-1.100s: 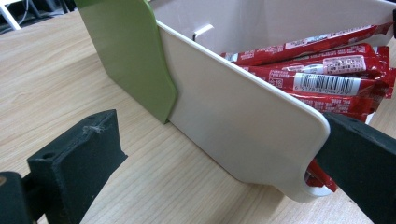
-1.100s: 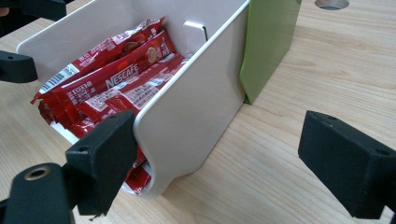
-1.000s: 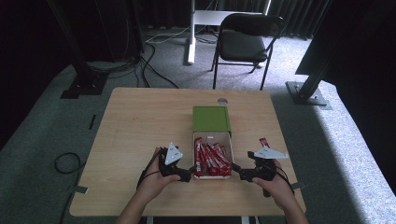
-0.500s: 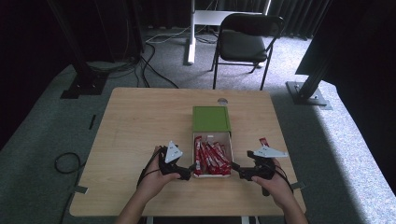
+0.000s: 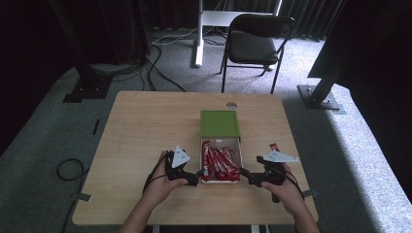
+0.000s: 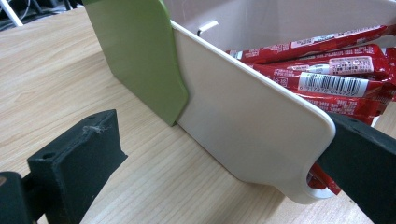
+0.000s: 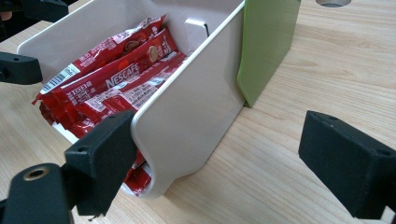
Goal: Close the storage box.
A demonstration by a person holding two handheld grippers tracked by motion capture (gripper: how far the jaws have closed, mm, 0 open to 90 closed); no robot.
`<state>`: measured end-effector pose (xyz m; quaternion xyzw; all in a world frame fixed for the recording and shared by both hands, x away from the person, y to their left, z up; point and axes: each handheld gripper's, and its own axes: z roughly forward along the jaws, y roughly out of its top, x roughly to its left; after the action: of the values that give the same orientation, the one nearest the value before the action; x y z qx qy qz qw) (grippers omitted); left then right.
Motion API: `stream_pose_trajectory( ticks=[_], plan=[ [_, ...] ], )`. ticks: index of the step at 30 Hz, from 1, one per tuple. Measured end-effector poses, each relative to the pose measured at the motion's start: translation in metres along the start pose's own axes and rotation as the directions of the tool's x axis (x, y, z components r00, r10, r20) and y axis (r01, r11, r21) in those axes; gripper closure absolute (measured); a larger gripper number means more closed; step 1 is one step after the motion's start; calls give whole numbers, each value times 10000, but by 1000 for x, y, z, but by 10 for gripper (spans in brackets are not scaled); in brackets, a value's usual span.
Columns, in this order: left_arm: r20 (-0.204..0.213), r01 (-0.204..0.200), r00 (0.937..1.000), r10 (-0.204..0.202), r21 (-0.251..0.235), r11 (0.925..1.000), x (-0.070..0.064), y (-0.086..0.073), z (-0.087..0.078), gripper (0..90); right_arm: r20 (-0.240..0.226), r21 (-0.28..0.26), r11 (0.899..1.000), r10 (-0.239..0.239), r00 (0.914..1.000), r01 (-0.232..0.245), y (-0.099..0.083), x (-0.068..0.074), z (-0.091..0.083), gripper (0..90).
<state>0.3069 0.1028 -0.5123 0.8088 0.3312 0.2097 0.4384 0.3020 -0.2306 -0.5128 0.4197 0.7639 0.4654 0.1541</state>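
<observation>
your table [image 5: 145, 126] carries a white box [image 5: 221, 180] near its front edge, middle, its long axis running front to back, with a green lid [image 5: 219, 123] at its far end. red sachets [image 5: 219, 162] lie lengthwise inside. your left gripper [image 5: 198, 174] and right gripper [image 5: 244, 173] both stand wide open, each straddling a front corner wall of the box. bare wood lies open on both sides.
</observation>
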Motion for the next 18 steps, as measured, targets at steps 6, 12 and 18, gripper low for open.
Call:
stream_pose_trajectory(
  ticks=[6,12,18],
  plan=[
    [-8,126,9999,-126,-12,9999,3,1,3,20,39,50,9999,-112,9999,112,3,-1,2,111],
    [-60,170,9998,-170,15,9999,7,3,6,20,85,33,10000,-76,9999,75,6,-4,6,111],
    [-91,161,9998,-160,62,9999,10,7,10,20,152,33,10000,-23,9999,23,9,-7,9,111]
  ],
)
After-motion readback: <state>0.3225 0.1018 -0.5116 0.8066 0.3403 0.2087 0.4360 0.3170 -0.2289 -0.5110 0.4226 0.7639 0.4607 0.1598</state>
